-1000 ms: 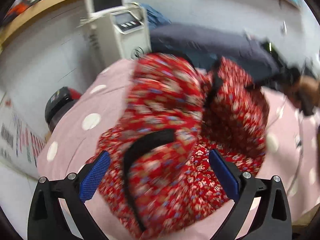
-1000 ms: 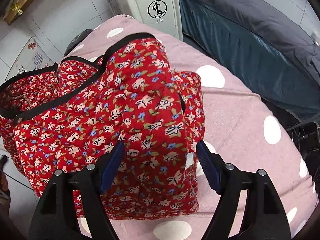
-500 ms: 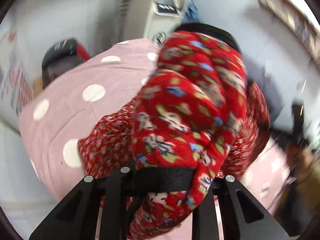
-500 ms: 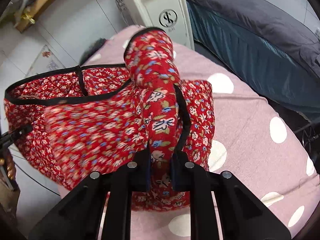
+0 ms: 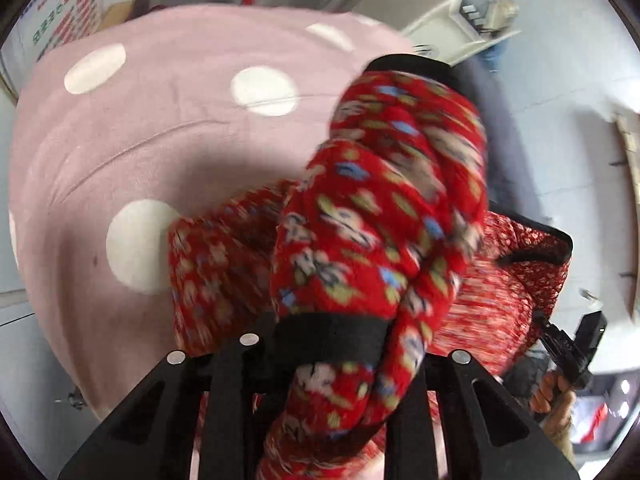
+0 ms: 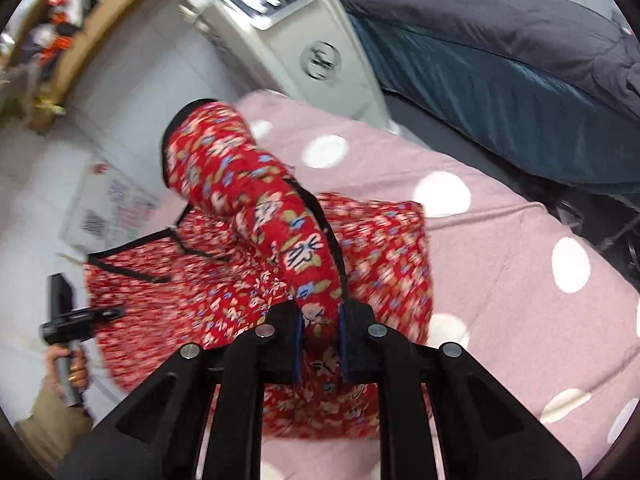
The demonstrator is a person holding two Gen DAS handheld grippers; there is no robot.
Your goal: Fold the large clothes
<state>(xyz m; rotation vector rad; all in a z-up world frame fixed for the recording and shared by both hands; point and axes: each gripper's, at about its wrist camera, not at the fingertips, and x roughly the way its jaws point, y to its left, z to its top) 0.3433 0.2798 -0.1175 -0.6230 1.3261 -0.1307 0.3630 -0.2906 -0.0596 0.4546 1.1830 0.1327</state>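
Grippers left (image 5: 332, 344) and right (image 6: 320, 332), each clamped on a raised fold of red floral quilted garment (image 6: 248, 184) above pink white-dotted bedcover (image 6: 500, 248).

A treatment or beauty room: a white console machine (image 6: 296, 36) stands just behind the pink polka-dot bed (image 6: 500, 240), a cluttered wooden shelf (image 6: 60, 28) on the wall left of the machine.

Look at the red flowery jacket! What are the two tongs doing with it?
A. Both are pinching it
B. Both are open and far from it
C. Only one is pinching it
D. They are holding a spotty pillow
A: the left tongs are shut on the jacket's black trim, and the right tongs are shut on a red fold, lifted above the pink spotty cover.
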